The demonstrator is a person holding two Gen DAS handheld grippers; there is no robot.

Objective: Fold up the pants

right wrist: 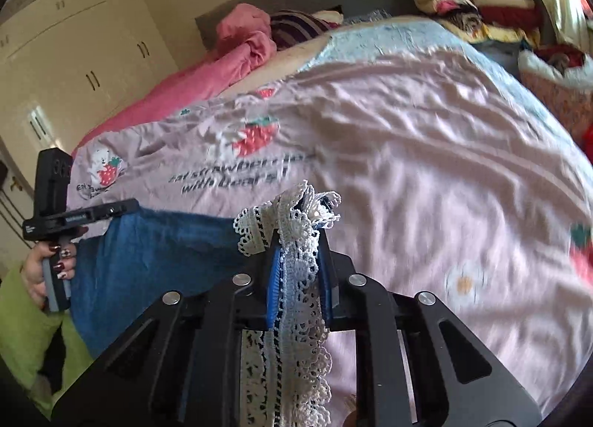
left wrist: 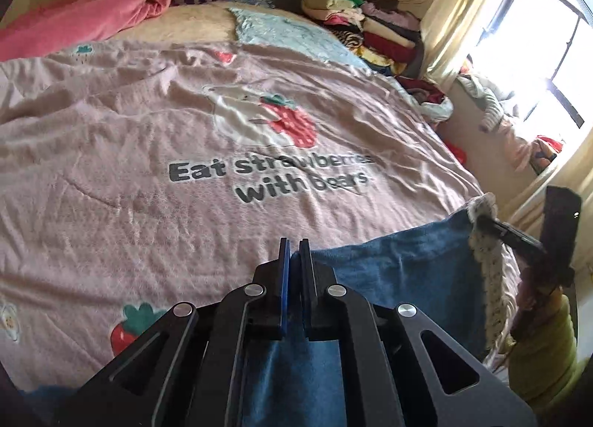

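Blue denim pants [left wrist: 400, 271] with a white lace-trimmed edge [left wrist: 485, 264] are held up between my two grippers above the near edge of the bed. My left gripper [left wrist: 294, 253] is shut on the blue fabric at one end. My right gripper [right wrist: 300, 242] is shut on the lace edge [right wrist: 296, 227] at the other end. The denim [right wrist: 155, 253] stretches leftward in the right wrist view to the left gripper [right wrist: 122, 209]. The right gripper also shows in the left wrist view [left wrist: 493, 225] at the far right. The rest of the pants hangs below, hidden.
A pink strawberry-print blanket [left wrist: 185, 153] covers the bed. A pink quilt [left wrist: 92, 12] lies bunched at the head. A pile of folded clothes [left wrist: 370, 23] stacks at the far right corner. A bright window [left wrist: 537, 56] is right; white wardrobes [right wrist: 74, 56] stand left.
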